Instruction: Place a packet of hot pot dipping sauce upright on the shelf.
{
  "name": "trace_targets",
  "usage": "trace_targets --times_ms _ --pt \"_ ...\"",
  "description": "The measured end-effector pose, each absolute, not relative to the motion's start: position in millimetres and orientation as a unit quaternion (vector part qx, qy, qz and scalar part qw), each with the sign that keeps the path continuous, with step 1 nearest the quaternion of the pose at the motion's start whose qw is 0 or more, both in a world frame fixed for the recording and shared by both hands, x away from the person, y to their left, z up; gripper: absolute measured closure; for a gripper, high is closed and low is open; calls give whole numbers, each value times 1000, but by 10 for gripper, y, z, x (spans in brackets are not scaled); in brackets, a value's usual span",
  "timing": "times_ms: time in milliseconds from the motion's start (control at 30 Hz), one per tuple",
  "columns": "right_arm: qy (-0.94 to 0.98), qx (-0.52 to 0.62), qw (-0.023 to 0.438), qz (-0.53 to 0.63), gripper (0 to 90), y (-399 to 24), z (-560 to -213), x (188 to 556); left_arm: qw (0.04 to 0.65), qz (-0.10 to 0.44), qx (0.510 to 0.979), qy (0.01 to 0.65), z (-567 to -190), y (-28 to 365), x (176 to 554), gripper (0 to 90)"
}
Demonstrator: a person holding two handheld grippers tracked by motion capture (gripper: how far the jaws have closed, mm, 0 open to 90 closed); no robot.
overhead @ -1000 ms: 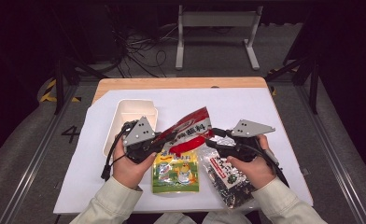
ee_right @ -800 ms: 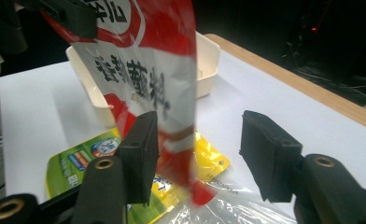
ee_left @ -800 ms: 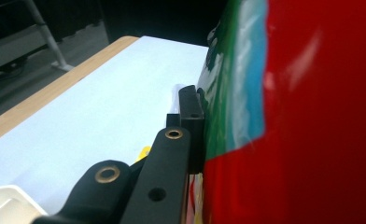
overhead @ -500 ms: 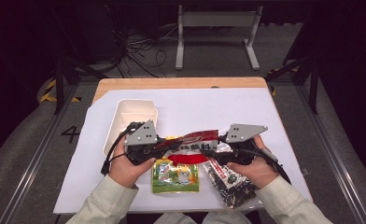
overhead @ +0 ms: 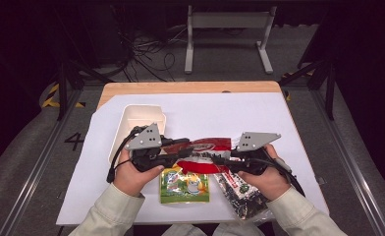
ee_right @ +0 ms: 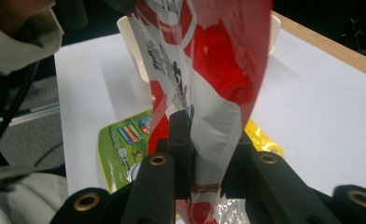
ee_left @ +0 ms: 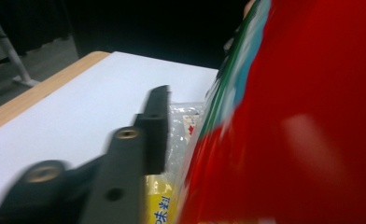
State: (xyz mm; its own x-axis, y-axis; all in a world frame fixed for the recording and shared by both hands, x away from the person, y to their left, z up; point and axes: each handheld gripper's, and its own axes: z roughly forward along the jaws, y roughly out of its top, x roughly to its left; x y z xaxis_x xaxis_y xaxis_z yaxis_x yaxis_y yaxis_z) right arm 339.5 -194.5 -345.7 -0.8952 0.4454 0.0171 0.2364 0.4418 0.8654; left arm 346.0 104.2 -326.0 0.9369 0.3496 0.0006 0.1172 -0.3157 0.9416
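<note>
A red and white snack packet [overhead: 206, 153] hangs level between my two grippers above the table. My right gripper [ee_right: 209, 142] is shut on its crimped end; its jaws have just been closing, and the foil is pinched between both pads. My left gripper [overhead: 179, 150] stands open at the packet's other end; its jaws have just been opening. In the left gripper view one black finger [ee_left: 156, 125] stands clear of the red packet [ee_left: 302, 121], which hides the other finger. A green packet [overhead: 185, 184] lies flat below them.
A white rectangular container [overhead: 137, 119] stands just beyond my left hand. A clear packet of dark contents [overhead: 243, 195] lies under my right wrist. White paper [overhead: 220, 118] covers the wooden table [overhead: 180, 87]. Cables and a metal stand lie on the floor beyond.
The red packet has come down from a raised tilt to lie level between the grippers. My right gripper has closed on its end. My left gripper's jaws have parted.
</note>
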Motion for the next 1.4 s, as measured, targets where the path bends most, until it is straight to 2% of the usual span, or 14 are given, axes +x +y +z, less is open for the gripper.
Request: trace_targets --times_ms 33,67,367,433,500,633,867,1000,1133,1400 --pt "837 208 100 496 774 -1956 -3454 3399 566 103 803 153 -3270 1041 3464 530" --pt "833 213 94 502 775 -1966 -3448 3403 565 99 804 155 -3283 1041 3474 504" --pt "801 235 93 543 775 -2043 -3376 3382 549 92 810 183 -3444 1015 3582 473" --pt "799 233 93 547 775 -2051 -3362 3377 553 86 808 183 -3475 1020 3609 528" --pt "799 232 93 547 775 -2047 -3364 3371 563 61 805 178 -3497 1020 3620 658" --pt "795 233 94 553 774 -2045 -3385 3379 561 56 807 175 -3477 1029 3585 873" --pt "787 223 98 566 755 -2028 -3410 3393 559 66 812 155 -3411 1081 3563 887" --pt "785 218 120 567 683 -2044 -3387 3382 547 75 820 151 -3367 1157 3562 887" --pt "779 225 129 570 649 -2128 -3370 3390 543 83 822 154 -3354 1284 3629 888" --pt "774 246 142 566 641 -2314 -3384 3395 546 94 815 169 -3254 1513 3731 889"
